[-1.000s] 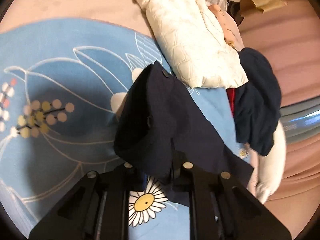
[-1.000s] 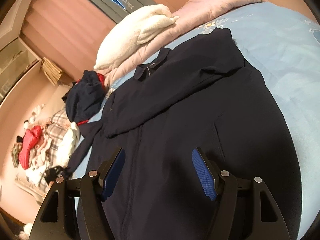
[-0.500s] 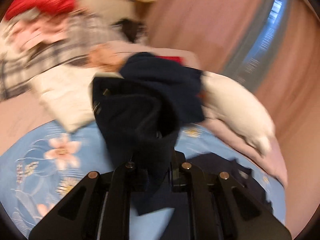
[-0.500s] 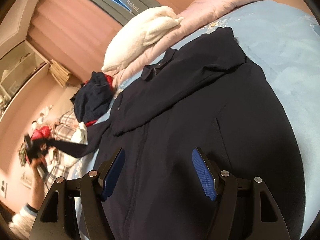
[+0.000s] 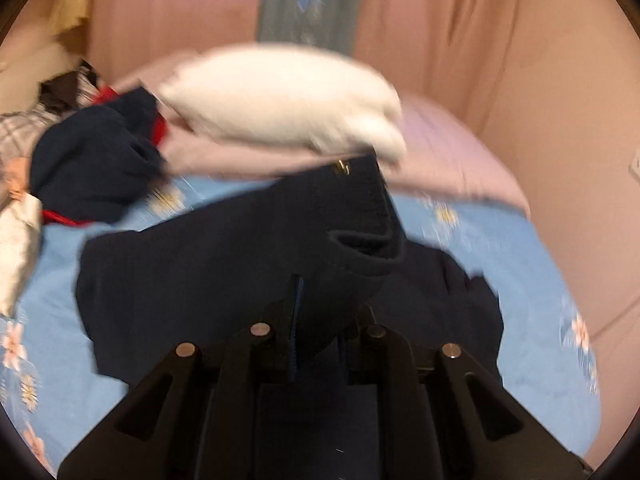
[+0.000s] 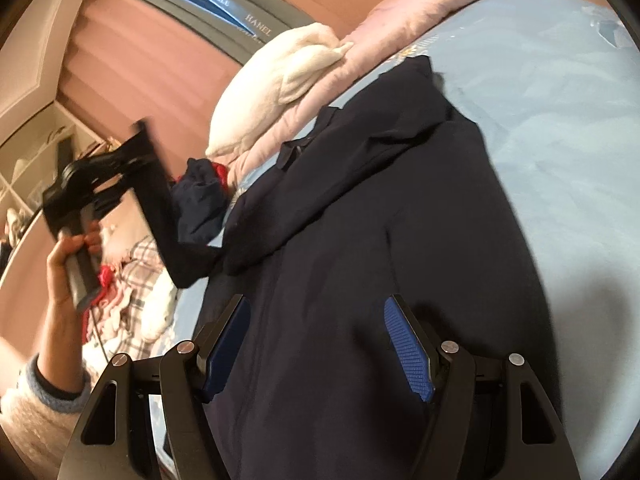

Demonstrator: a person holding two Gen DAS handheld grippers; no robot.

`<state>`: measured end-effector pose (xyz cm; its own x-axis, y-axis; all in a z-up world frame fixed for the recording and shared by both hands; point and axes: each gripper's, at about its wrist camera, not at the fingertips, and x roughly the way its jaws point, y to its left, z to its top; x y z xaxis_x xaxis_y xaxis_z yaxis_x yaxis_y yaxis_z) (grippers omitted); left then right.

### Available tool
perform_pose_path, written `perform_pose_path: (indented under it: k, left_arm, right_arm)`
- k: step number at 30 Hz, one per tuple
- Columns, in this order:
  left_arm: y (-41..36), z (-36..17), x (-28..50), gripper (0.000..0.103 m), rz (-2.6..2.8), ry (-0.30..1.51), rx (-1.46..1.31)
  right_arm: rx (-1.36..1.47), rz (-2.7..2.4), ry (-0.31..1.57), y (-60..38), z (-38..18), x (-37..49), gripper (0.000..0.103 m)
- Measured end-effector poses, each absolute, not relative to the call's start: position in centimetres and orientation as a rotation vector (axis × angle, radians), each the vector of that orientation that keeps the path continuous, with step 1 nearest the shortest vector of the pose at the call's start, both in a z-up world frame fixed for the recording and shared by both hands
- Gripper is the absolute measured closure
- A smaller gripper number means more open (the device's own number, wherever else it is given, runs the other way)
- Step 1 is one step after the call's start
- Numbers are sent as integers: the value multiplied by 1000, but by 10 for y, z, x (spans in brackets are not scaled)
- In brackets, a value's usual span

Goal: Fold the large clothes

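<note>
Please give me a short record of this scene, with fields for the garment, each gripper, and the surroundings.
garment: dark navy jacket lying spread on the blue floral bedsheet
left gripper: shut on the jacket's sleeve, holding it lifted above the bed
right gripper: open, above the jacket body, holding nothing
near the head of the bed: white pillow on a pink quilt
beside the jacket: pile of other clothes

place: home bedroom | evidence: bed sheet (image 6: 560, 120), white pillow (image 5: 280, 96), curtains (image 5: 420, 20), clothes pile (image 6: 132, 276)
</note>
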<state>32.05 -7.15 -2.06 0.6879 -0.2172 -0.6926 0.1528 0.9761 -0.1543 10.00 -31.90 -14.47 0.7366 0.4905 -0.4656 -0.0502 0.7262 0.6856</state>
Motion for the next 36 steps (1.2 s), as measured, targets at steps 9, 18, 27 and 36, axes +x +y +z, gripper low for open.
perform_pose_path:
  k: [9, 18, 27, 36]
  left_arm:
    - [-99, -85, 317, 22, -400, 986, -137]
    - [34, -79, 258, 9, -369, 863, -456]
    - [138, -140, 246, 9, -283, 894, -804]
    - [166, -158, 250, 8, -296, 869, -938]
  right_arm:
    - [724, 329, 704, -327, -150, 101, 31]
    - [737, 401, 739, -310, -134, 126, 31]
    - [690, 436, 850, -266, -120, 233, 31]
    - [557, 337, 999, -225, -145, 297, 77]
